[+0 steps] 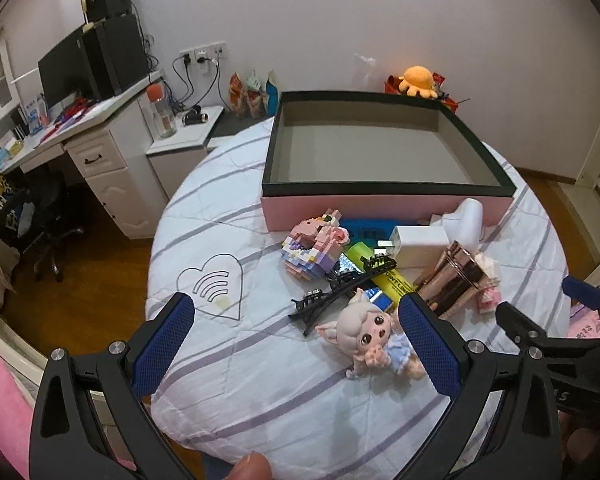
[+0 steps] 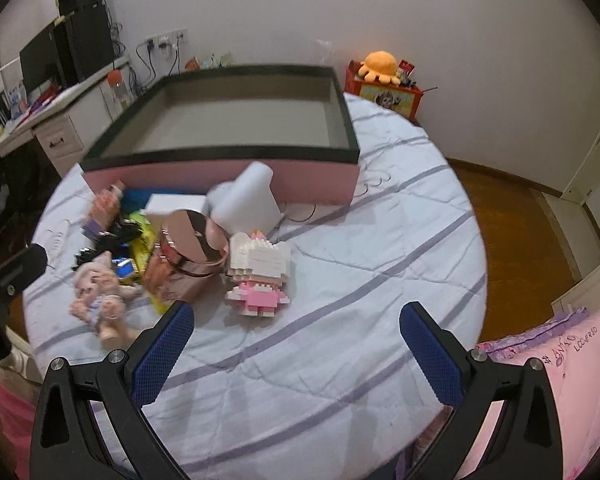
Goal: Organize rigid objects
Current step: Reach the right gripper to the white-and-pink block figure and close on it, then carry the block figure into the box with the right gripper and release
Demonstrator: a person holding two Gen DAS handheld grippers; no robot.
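Observation:
An open pink box (image 1: 380, 208) (image 2: 188, 178) with a dark rim stands at the back of the round table, nothing inside it. In front of it lies a pile: a doll (image 1: 374, 340) (image 2: 100, 292), black hair clips (image 1: 332, 300), a pastel block figure (image 1: 312, 246), a yellow highlighter (image 1: 392, 282), a rose-gold cylinder (image 1: 456, 276) (image 2: 190, 250), a white cube (image 1: 418, 244) and a white hair-dryer-like object (image 1: 466, 220) (image 2: 248, 200). A pink-and-white block figure (image 2: 258, 270) stands right of the cylinder. My left gripper (image 1: 296, 344) is open just before the doll. My right gripper (image 2: 296, 344) is open, nothing between its fingers.
The table carries a white striped cloth (image 1: 236, 360) with a heart drawing (image 1: 212, 286). A desk with monitors (image 1: 72, 68) stands at the left, and a red box with an orange plush (image 2: 380, 66) behind the table. Pink bedding (image 2: 560, 380) lies at the right.

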